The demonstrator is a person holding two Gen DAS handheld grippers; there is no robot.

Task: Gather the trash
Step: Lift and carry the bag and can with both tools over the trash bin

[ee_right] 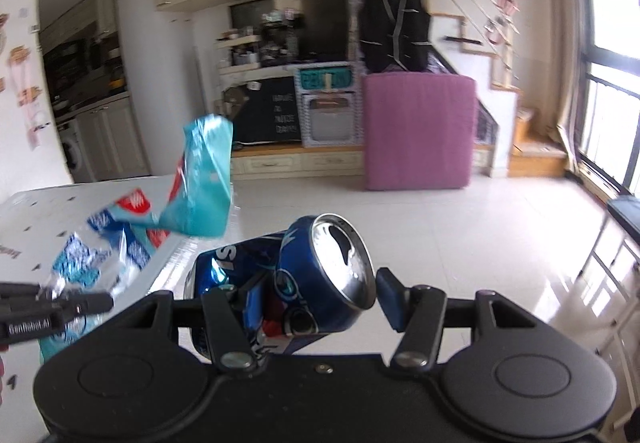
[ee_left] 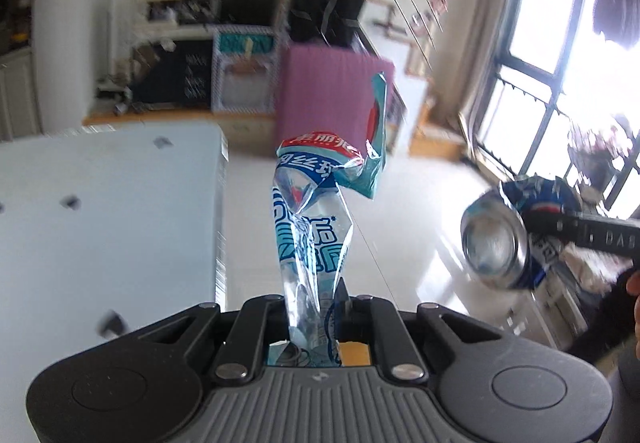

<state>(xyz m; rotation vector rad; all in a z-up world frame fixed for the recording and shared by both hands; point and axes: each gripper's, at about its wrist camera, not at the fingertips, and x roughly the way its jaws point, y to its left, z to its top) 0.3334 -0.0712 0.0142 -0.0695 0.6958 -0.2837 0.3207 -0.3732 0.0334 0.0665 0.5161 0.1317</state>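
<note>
Both grippers loaded, held in the air beside the white table (ee_left: 100, 203).
Left gripper (ee_left: 316, 307) pinches the plastic wrapper (ee_left: 316, 211), which sticks up between its fingers; right gripper (ee_right: 308, 295) clamps the dented blue can (ee_right: 304, 275), open top facing forward-right.

crinkly glossy plastic wrapper (ee_left: 312, 227); dented shiny metal can (ee_right: 296, 283); glossy tiled floor (ee_right: 460, 227).
</note>
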